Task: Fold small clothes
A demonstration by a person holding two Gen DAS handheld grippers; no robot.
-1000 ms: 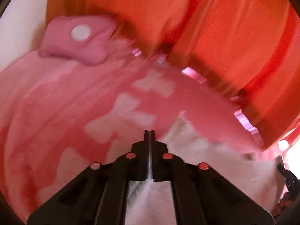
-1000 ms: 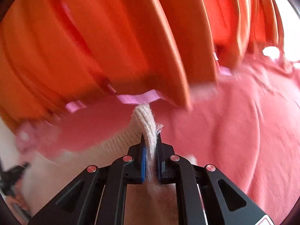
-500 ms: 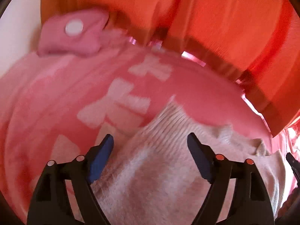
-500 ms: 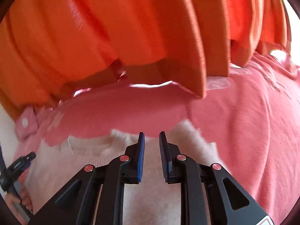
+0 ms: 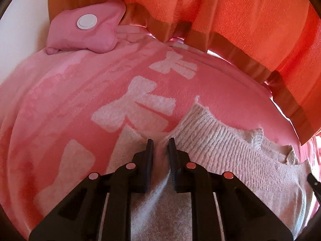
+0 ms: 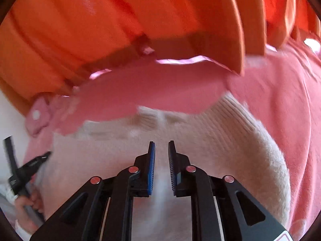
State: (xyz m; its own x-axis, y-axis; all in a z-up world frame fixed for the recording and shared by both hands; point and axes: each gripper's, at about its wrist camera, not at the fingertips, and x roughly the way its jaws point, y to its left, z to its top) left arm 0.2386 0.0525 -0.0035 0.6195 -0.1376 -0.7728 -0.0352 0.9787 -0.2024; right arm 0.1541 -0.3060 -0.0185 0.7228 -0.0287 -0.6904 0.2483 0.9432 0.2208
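A cream ribbed knit garment (image 5: pixel 230 160) lies flat on a pink blanket with white bow prints (image 5: pixel 80 104). It also shows in the right wrist view (image 6: pixel 210 140). My left gripper (image 5: pixel 160 142) sits over the garment's left edge, its jaws a narrow gap apart with a ridge of cream knit between them. My right gripper (image 6: pixel 161 144) is above the middle of the garment, jaws slightly apart and empty. The left gripper (image 6: pixel 30 168) shows at the right wrist view's left edge.
A pink pouch with a white round button (image 5: pixel 86 32) lies at the blanket's far left. Orange curtains (image 5: pixel 240 20) hang along the far edge, also in the right wrist view (image 6: pixel 120 20). A white wall (image 5: pixel 20 30) is at left.
Both grippers let go of the cream garment, which dropped flat onto the blanket. The left gripper opened wide, then narrowed over the garment's left edge. The right gripper opened slightly.
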